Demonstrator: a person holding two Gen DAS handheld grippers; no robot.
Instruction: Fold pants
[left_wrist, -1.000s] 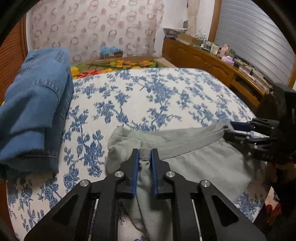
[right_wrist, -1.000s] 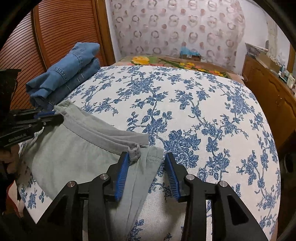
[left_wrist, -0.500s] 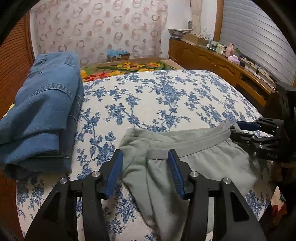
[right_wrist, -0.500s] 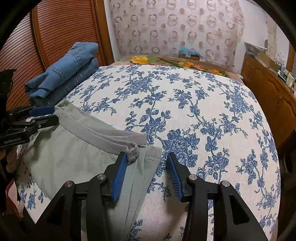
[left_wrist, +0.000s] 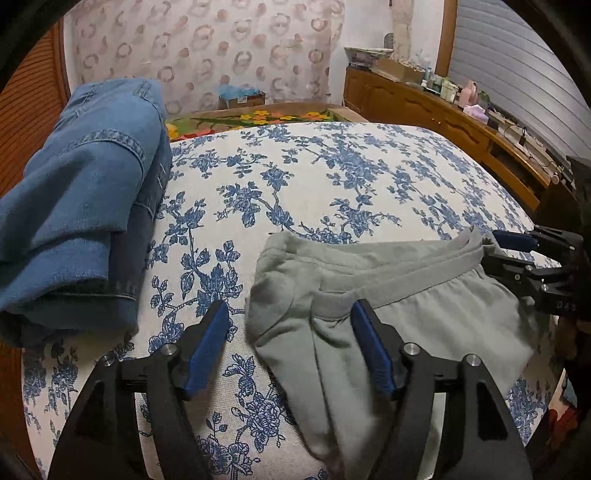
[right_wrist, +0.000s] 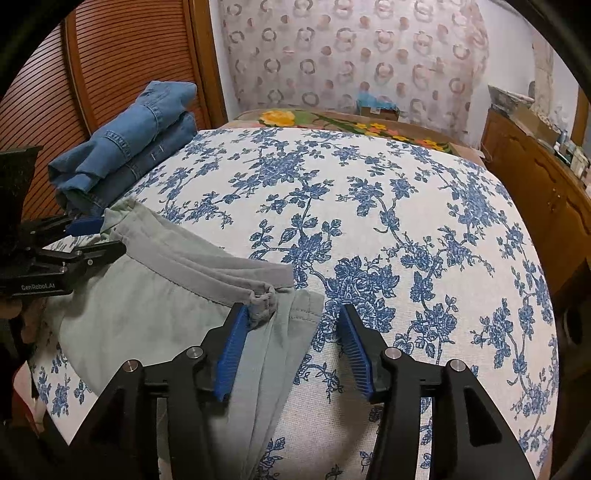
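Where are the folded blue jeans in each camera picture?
Left wrist view: the blue jeans fill the left side, on the flowered bedspread, left of the grey pants.
Right wrist view: the jeans lie upper left, beside the wooden door.
Shared landmark: the grey pants.

A home bedroom: ahead of the tool spreads a bed (right_wrist: 369, 229) in blue-flowered cover, folded jeans (left_wrist: 77, 206) to its left, a cluttered wooden dresser (left_wrist: 454, 122) rightward (patterned curtain (right_wrist: 354, 55) beyond).

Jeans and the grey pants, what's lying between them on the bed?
Nothing: bare floral bedspread separates the jeans from the grey pants, seen in the left wrist view.
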